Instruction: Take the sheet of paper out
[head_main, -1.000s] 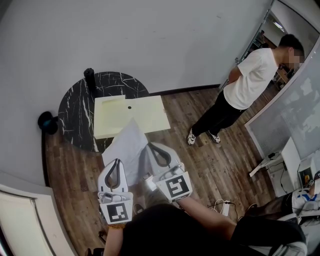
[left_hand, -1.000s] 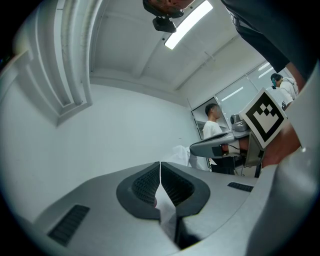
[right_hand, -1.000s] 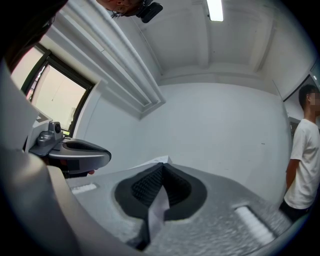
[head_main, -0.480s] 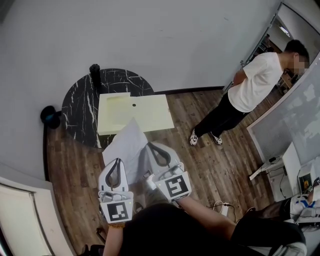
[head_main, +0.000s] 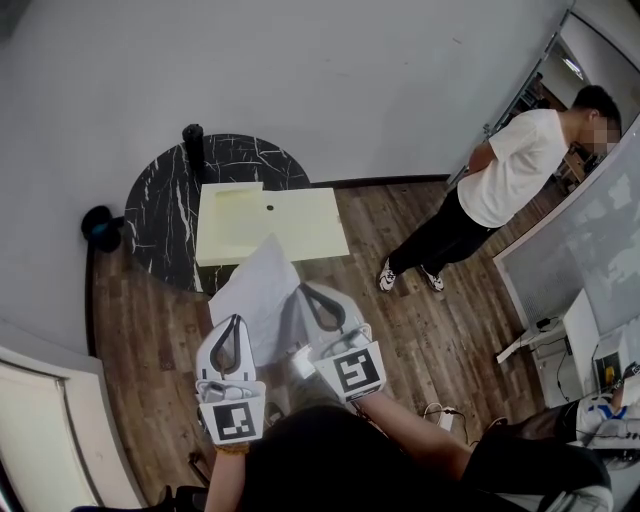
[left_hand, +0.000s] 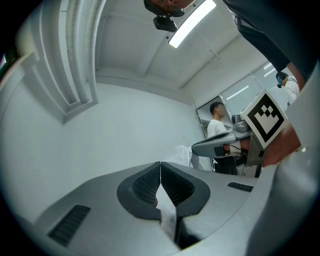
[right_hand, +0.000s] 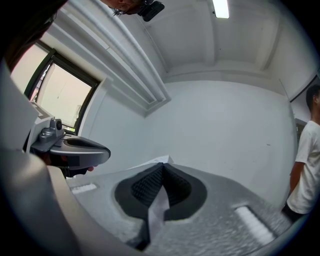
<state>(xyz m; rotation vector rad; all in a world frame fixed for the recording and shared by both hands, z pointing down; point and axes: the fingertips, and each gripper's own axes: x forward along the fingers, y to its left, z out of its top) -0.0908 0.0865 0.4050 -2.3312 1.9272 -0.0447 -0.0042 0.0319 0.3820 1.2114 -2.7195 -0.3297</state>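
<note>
Wood-plank flooring surrounds a round black marble table (head_main: 160, 215), on which a pale yellow paper folder (head_main: 270, 225) lies open and looks empty. Just in front of the table, the white sheet of paper (head_main: 255, 295) is held clear of the folder, the left gripper (head_main: 233, 322) and right gripper (head_main: 305, 290) each clamped on its near edge. Removal looks essentially done; only setting the sheet down seems left.

Sheet of paper (head_main: 255, 290), lower edge hidden
</note>
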